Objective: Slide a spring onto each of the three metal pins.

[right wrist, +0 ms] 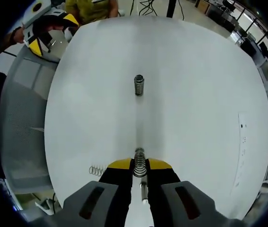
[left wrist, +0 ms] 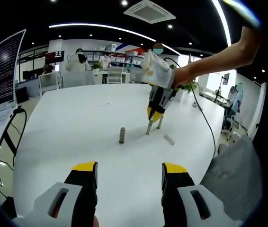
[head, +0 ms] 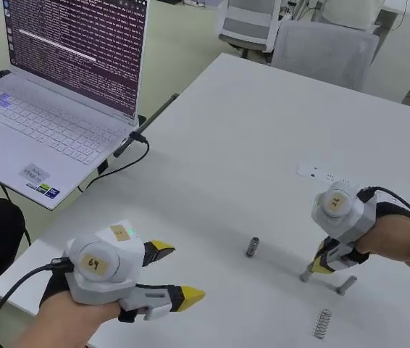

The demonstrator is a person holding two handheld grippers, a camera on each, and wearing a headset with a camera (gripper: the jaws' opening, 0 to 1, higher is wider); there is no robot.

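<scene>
**A:** One of three done? Confirm.

**B:** Confirmed, as a judgement. See first spring (head: 252, 246): stands upright mid-table (head: 263, 130), apparently seated over its pin. Cannot see that pin inside the coils.

**A:** Report right gripper (head: 319, 266).

**B:** Clamps narrow on second spring (right wrist: 139, 166), with second pin (head: 306, 274) in line with it between the jaws. Touches the table at the pin's lower end. Judged mid-fit, not finished.

**A:** Report left gripper (head: 179, 273).

**B:** Spread wide, holds nothing, hovers over the near table edge, well apart from the work.

**A:** Left to do?

**B:** Finish the second. Then fit third spring (head: 322, 323), lying loose, onto third pin (head: 346, 285), lying bare just beside right gripper.
</scene>
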